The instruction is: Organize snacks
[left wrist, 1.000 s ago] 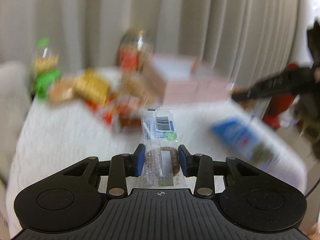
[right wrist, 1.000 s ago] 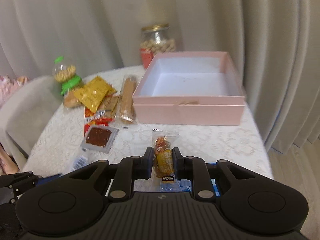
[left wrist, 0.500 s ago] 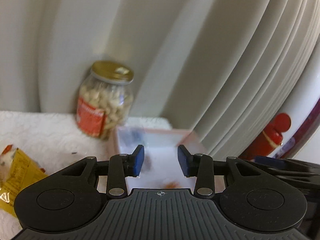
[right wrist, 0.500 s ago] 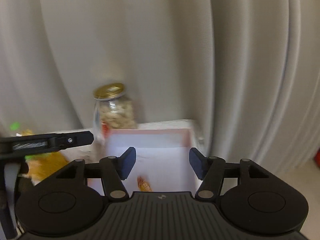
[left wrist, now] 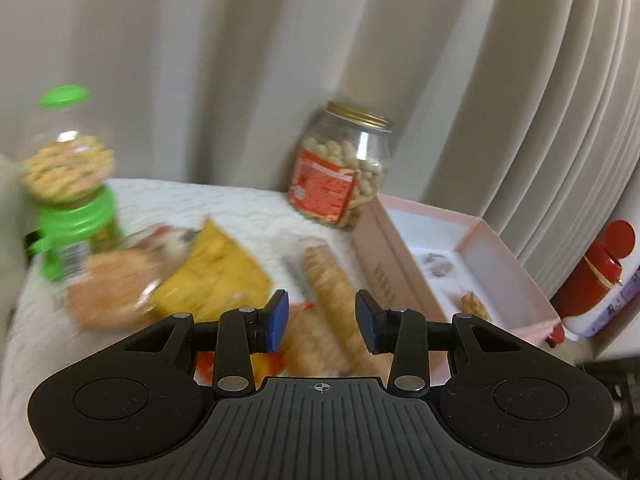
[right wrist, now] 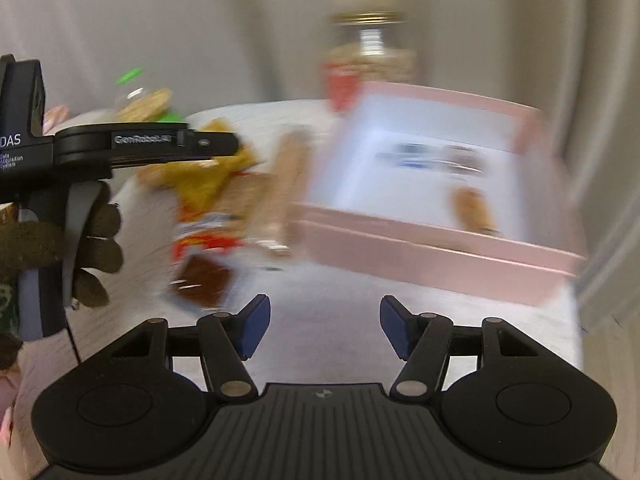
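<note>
A: Status of the snacks?

B: Two small wrapped snacks lie inside the shallow pink cardboard box [left wrist: 516, 280] on the white lace-covered desk [left wrist: 224, 208]: an orange-brown packet [right wrist: 474, 208] at the box's near side and a blue-and-white packet [right wrist: 436, 158] further in. Both are blurred.

A: Outside the box?

B: Left of the box lie a long tan biscuit sleeve [left wrist: 332, 284], a yellow foil packet [left wrist: 216, 276], a red-and-orange packet [right wrist: 204, 236] and a clear packet with a dark brown square [right wrist: 202, 280]. Behind the box's left corner stands a glass peanut jar with a gold lid and red label [left wrist: 342, 168]. Furthest left of the box is a green-capped dispenser of nuts [left wrist: 68, 188].

A: Tongs?

B: Left tongs [left wrist: 322, 320] are parted, holding nothing, above the biscuit sleeve. Right tongs [right wrist: 324, 328] are spread wide, empty, over bare desk in front of the box.
</note>
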Available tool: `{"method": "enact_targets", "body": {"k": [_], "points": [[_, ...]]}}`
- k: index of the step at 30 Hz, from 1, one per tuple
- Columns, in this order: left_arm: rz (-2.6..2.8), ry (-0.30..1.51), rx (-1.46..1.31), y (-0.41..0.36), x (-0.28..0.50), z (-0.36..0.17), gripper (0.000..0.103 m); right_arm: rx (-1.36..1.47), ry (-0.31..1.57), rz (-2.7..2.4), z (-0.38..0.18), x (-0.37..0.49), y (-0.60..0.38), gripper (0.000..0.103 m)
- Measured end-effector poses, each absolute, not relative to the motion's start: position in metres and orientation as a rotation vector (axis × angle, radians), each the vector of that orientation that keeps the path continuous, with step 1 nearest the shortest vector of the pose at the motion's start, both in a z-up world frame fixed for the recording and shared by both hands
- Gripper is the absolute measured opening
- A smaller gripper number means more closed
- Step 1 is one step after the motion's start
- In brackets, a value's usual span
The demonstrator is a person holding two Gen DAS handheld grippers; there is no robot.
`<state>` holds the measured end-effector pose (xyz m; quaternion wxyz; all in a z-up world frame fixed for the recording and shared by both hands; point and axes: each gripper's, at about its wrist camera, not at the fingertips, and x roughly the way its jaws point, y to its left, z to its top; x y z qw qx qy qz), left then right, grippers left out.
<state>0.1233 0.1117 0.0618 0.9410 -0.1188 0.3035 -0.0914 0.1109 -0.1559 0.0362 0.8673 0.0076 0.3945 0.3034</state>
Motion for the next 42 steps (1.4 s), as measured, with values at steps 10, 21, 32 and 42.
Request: {"method": "enact_targets", "body": {"k": [10,21,32,42], "points": [[-0.137,0.730,-0.344,0.152,0.077,0.032,0.042,-0.059,0.882,0.585,0.081,0.206,-0.044,0.061],[-0.153,0.721,-0.500,0.193,0.051,0.008,0.042,-0.143,1.022,0.373,0.036,0.257,-0.002,0.035],[-0.215,0.744,-0.473,0.176,0.050,0.016,0.042,-0.124,1.156,0.610,0.034,0.135,-0.049,0.030],[-0.226,0.811,-0.361,0.156,0.041,0.027,0.042,-0.210,0.964,0.473,0.030,0.096,-0.116,0.050]]}}
